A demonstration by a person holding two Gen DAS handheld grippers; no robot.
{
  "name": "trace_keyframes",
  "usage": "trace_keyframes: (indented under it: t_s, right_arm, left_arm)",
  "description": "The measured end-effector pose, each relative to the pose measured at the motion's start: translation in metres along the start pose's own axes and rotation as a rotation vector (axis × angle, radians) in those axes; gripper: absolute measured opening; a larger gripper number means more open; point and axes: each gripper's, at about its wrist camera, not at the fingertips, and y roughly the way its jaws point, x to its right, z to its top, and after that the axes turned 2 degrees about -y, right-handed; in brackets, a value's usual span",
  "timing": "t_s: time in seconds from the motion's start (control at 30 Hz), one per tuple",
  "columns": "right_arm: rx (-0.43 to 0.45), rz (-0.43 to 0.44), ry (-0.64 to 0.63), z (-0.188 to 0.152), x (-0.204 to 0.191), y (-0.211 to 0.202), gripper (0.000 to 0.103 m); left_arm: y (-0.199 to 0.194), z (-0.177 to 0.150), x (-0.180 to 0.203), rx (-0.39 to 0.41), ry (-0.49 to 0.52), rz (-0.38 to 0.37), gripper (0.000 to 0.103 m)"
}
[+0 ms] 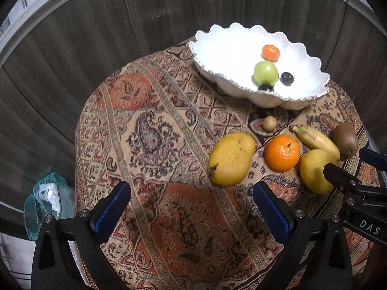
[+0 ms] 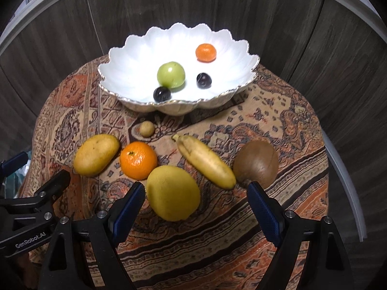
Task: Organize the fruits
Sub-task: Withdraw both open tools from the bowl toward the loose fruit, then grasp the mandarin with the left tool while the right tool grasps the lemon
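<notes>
A round table under a woven paisley cloth [image 2: 241, 229] in rust, tan and black stands before a dark wood-grain wall [image 2: 157, 12]. At its far side sits a glossy white bowl [image 2: 135, 55] with a scalloped, petal-like rim edged in silver. Inside it lie a smooth green apple [image 2: 171, 74], a small dimpled tangerine [image 2: 205, 52] at the far right, and two shiny dark plums [image 2: 161, 94], one near the front rim and touching the apple, the other to the apple's right. On the cloth, near the bowl's foot, rests a small round tan fruit [image 2: 146, 128]. Nearer lies a loose row: at left a matte yellow mango [image 2: 96, 154], oval and speckled; then a pebbled orange [image 2: 138, 160]; a plump yellow pear [image 2: 173, 192] touching the orange; a short, freckled banana [image 2: 205, 160] lying diagonally; and at right a fuzzy brown kiwi [image 2: 256, 164] just beside the banana's near end. The right gripper [image 2: 196, 205], black with ribbed blue pads, stands wide open with the pear between its fingers, untouched. The left gripper [image 1: 192, 203], of the same make, is also wide open and holds nothing, over bare cloth nearer than the mango. Left of the table, lower down, sits a crumpled, translucent green plastic bag [image 1: 46, 200].
</notes>
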Motion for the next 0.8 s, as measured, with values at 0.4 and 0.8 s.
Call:
trace_keyframes:
  t_s: [0.4,0.8]
  right_arm:
    - [-0.044,0.003,-0.02,-0.005,-0.013,0.028,0.086]
    - [-0.087,0.083,0.004,-0.006,-0.013,0.055,0.059]
  left_arm:
    - [0.018,-0.009,-0.011,-0.04,-0.024,0.014,0.103]
    - [0.022,-0.009,-0.009,-0.052,-0.017,0.017,0.103]
